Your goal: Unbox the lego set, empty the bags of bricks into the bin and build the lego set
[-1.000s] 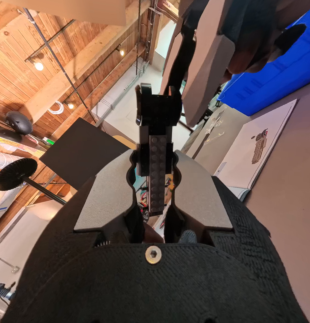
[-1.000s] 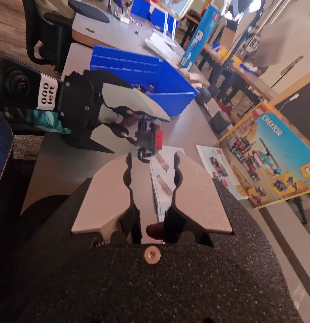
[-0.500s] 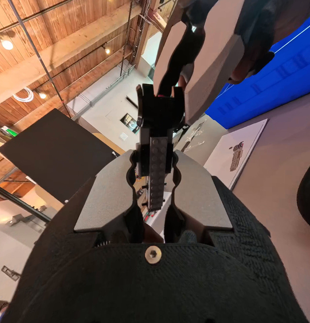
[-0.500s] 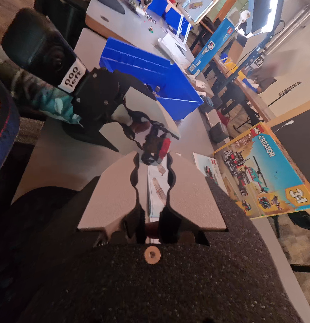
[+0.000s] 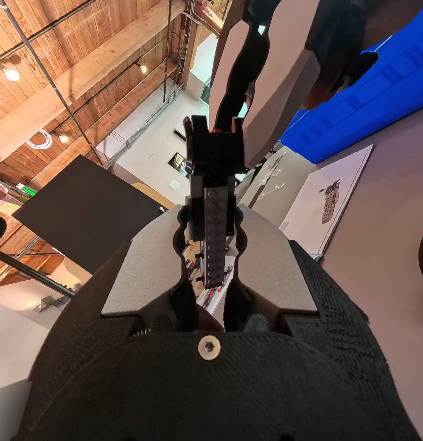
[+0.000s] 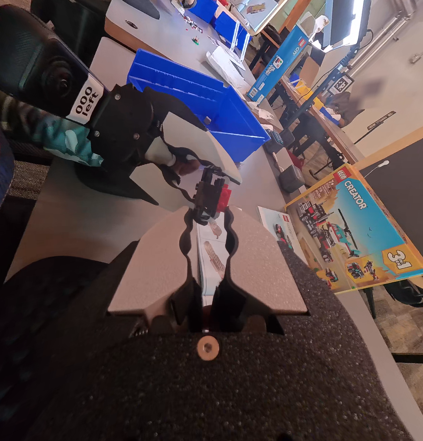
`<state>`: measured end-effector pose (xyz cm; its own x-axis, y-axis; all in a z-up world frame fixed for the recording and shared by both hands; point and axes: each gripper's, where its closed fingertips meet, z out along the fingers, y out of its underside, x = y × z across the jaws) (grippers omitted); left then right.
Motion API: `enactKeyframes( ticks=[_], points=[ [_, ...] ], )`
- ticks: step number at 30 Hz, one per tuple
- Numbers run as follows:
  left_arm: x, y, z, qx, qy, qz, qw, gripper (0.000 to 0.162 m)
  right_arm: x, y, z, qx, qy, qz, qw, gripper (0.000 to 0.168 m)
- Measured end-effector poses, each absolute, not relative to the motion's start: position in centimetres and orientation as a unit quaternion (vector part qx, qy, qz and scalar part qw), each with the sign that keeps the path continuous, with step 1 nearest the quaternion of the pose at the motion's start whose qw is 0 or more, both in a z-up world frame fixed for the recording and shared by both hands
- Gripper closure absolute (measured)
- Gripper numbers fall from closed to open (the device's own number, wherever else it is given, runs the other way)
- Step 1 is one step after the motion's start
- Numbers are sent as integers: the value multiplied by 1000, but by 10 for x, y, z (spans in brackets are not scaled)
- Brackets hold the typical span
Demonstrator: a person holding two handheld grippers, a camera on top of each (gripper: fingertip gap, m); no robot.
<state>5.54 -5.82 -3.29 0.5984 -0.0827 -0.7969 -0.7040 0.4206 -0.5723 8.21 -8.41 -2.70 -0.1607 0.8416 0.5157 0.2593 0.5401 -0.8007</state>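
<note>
While the left gripper (image 5: 211,214) clamps the lego build (image 5: 215,191), the right gripper (image 6: 206,214) gapes beside it, labelled box (image 6: 348,229) nearby.

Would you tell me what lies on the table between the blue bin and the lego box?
In the right wrist view, two instruction booklets lie between the blue bin and the lego box.

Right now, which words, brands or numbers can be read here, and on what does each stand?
I do not quote writing; these bear it:
White sticker on the left gripper.
Yellow-and-blue lego box on the table.
Tall blue box behind the blue bin.
Booklet cover beside the lego box: too small.
</note>
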Motion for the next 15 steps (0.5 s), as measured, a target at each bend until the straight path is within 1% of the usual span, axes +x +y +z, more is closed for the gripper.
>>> enactKeyframes(
  ticks=[4, 6, 8, 9, 10, 11, 13, 15],
  points=[
    [57, -58, -35, -504, 405, 214, 733, 123, 83, -82, -29, -402, -696, 304, 511, 143],
    [56, -54, -41, -534, 416, 201, 708, 123, 82, -78, -33, -430, -673, 338, 498, 143],
    [55, -48, -58, -604, 440, 152, 647, 123, 83, -69, -47, -485, -646, 383, 448, 142],
    [53, -45, -69, -645, 450, 126, 605, 123, 84, -66, -52, -505, -630, 409, 425, 134],
    [49, -44, -83, -689, 458, 101, 553, 123, 85, -62, -54, -517, -613, 432, 413, 110],
    [45, -46, -97, -728, 465, 72, 498, 123, 87, -60, -56, -517, -608, 442, 411, 101],
    [39, -52, -117, -778, 468, 10, 419, 123, 93, -56, -65, -492, -635, 406, 436, 102],
    [39, -60, -129, -807, 471, -50, 353, 123, 96, -53, -80, -460, -681, 333, 463, 102]
  ],
)
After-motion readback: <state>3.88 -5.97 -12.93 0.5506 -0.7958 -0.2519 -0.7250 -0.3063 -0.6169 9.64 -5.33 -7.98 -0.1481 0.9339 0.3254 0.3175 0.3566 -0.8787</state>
